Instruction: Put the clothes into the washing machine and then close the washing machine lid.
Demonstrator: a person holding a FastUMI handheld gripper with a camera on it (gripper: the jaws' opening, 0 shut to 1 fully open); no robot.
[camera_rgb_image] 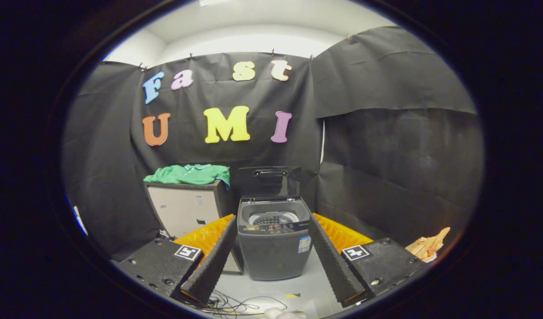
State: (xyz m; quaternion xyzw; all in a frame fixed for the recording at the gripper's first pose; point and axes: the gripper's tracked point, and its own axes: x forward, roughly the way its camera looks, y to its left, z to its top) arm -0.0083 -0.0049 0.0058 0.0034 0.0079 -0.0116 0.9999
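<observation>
A grey top-loading washing machine [273, 239] stands on the floor well ahead of my fingers, its lid [269, 180] raised upright and the drum [273, 217] showing inside. A green garment [189, 174] lies crumpled on top of a beige cabinet [185, 206] just left of the machine. My gripper [273, 248] is open, its two fingers spread wide so that the machine appears between them from a distance. Nothing is held.
Black cloth walls close the booth behind and to the right. Loose cables [236, 305] lie on the pale floor below the fingers. An orange-and-white object [428, 246] sits low on the right.
</observation>
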